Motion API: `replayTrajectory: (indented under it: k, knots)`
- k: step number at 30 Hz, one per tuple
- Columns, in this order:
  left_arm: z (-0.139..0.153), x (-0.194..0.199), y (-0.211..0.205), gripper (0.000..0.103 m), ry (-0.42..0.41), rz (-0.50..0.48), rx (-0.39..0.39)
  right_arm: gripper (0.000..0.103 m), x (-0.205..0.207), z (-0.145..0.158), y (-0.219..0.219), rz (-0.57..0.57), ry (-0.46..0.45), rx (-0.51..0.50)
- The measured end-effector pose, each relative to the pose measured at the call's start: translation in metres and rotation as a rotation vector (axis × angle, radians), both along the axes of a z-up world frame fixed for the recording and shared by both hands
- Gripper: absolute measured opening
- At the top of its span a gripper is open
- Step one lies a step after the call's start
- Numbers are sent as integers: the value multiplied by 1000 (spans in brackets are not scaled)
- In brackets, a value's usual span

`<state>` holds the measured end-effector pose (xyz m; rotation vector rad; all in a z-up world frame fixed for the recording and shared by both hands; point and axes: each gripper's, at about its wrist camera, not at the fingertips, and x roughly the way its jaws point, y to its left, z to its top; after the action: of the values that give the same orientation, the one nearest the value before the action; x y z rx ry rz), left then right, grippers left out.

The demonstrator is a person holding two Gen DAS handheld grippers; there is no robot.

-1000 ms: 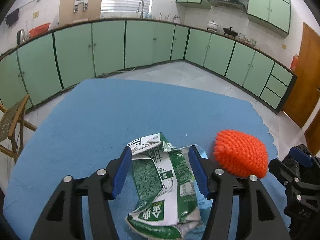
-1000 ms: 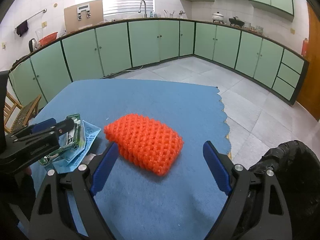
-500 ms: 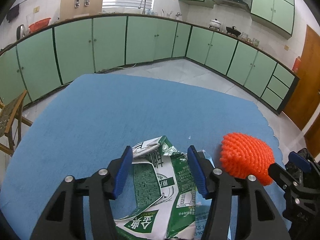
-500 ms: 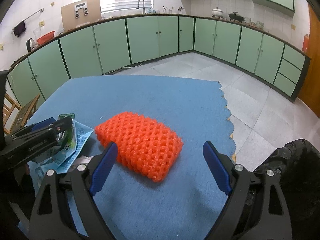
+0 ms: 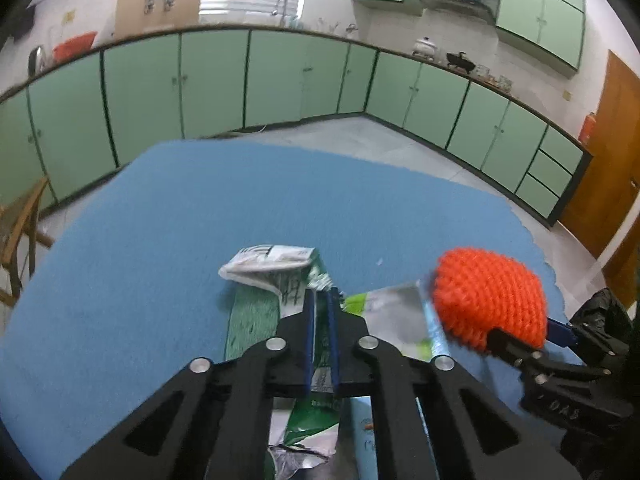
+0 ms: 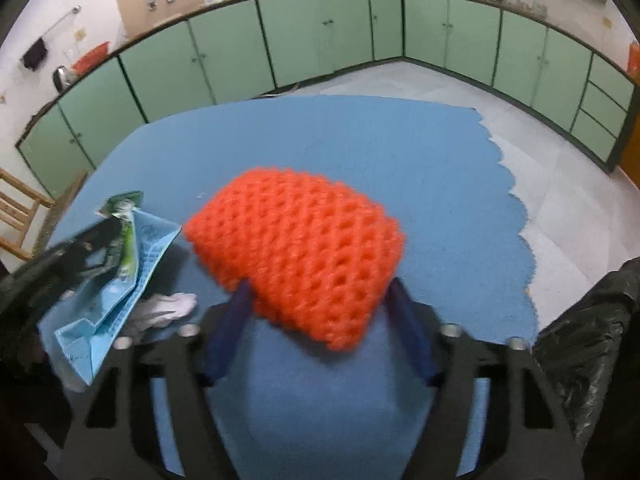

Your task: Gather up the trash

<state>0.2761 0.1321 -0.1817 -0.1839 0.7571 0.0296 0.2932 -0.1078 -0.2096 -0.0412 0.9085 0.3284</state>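
Left tool (image 5: 320, 308) pinches carton (image 5: 276, 266).

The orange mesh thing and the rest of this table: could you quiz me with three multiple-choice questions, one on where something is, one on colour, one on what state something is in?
1. Where is the black trash bag?
A. Beyond the table's right edge
B. On the middle of the cloth
C. On the kitchen counter

2. What colour is the table cloth?
A. Green
B. Blue
C. White

3. How do the jaws of the left gripper stand?
A. Wide open over bare cloth
B. Pinched shut on the green and white carton
C. Around the orange foam net

Answers:
1. A, the right wrist view shows the bag low at the right, past the cloth's ragged edge.
2. B, both views show blue cloth.
3. B, the blue pads squeeze the flattened carton; it is the right gripper whose jaws are closing around the net.
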Motion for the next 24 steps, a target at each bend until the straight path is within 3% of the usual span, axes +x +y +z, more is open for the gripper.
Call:
replayTrajectory:
  k: [5, 8, 22, 24]
  knots:
    - [0, 0, 0, 2, -3, -5, -4, 28, -7, 7, 12, 58, -31, -13]
    - [2, 0, 1, 0, -6, -9, -10, 23, -10, 12, 14, 62, -53, -14]
    - [16, -24, 12, 1, -15, -20, -26, 22, -33, 25, -4, 51, -87, 36]
    - [18, -33, 14, 11, -10, -20, -20, 22, -34, 27, -4, 52, -85, 37]
